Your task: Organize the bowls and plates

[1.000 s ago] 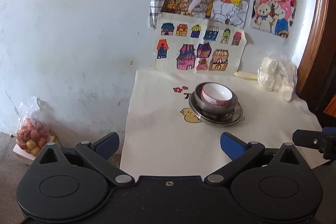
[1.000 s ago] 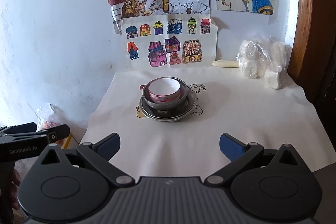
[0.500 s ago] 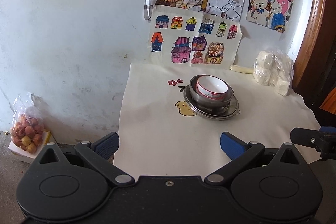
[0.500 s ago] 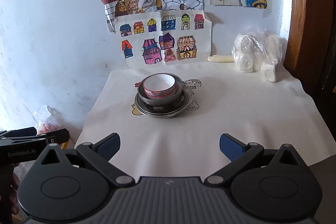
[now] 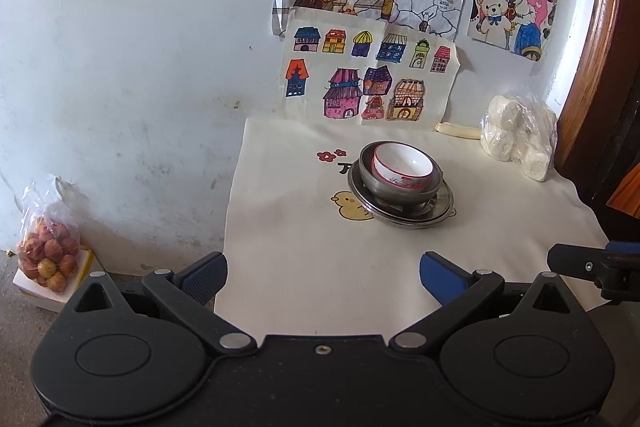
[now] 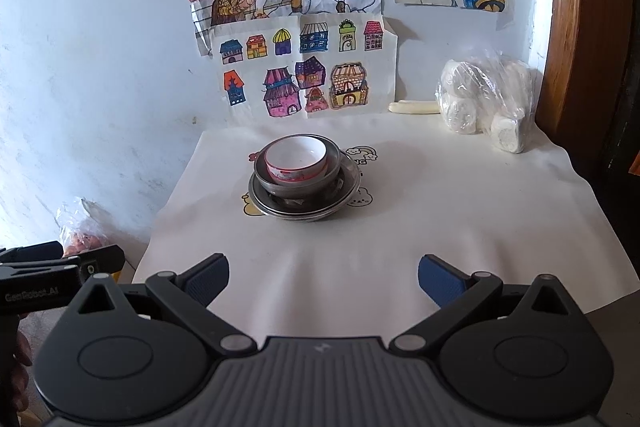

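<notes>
- white bowl (image 6: 296, 159) with red band sits nested inside a grey metal bowl (image 6: 298, 183), which sits in turn on a steel plate (image 6: 306, 205); one stack, mid-counter, a little left of centre in the right wrist view
- stack looks deliberate: widest piece at the bottom, smallest on top, so it sits stable and takes little room; judged tidy already, task near its end or done
- counter (image 6: 440, 219) covered with a cream printed cloth; clear bag of white rolls (image 6: 486, 99) at far right by the wall, well apart from the stack
- net bag of fruit (image 5: 48, 255) on the floor, left of the counter
- left hand-held gripper (image 5: 322, 277): jaws spread wide, nothing between them, at the near edge of the counter, well short of the stack
- right hand-held gripper (image 6: 323, 277): likewise spread wide and empty, touching nothing, stack well ahead of it
</notes>
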`<state>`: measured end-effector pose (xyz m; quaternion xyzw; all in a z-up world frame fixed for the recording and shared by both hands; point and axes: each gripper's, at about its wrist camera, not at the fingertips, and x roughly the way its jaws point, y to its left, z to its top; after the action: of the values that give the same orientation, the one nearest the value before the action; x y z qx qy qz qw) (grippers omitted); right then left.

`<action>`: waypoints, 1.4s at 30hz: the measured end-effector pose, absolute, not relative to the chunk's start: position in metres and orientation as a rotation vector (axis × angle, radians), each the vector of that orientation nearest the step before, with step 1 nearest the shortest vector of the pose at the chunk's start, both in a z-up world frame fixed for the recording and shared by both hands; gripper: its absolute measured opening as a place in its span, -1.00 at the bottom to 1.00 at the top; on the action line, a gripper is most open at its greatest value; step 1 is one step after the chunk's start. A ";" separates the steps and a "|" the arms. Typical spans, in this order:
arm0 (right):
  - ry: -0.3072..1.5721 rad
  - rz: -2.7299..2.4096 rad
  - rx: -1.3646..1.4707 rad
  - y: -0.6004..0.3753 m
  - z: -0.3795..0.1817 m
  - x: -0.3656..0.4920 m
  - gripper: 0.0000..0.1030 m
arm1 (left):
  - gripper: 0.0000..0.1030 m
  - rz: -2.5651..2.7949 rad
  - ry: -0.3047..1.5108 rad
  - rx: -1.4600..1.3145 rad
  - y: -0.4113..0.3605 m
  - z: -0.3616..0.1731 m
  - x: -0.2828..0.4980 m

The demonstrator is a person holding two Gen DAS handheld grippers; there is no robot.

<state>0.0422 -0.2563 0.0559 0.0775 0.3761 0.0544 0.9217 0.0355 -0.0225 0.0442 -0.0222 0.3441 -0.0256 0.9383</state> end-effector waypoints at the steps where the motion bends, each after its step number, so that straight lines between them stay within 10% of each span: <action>1: 0.773 0.111 0.159 -0.256 0.056 0.043 1.00 | 0.98 -0.053 0.703 -0.044 -0.023 0.044 0.036; 42: 0.784 0.131 0.143 -0.253 0.053 0.054 1.00 | 0.98 -0.040 0.713 -0.050 -0.023 0.042 0.039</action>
<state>0.0540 -0.2527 0.0530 0.0697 0.3813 0.0639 0.9196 0.0390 -0.0227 0.0422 -0.0244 0.3489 -0.0194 0.9366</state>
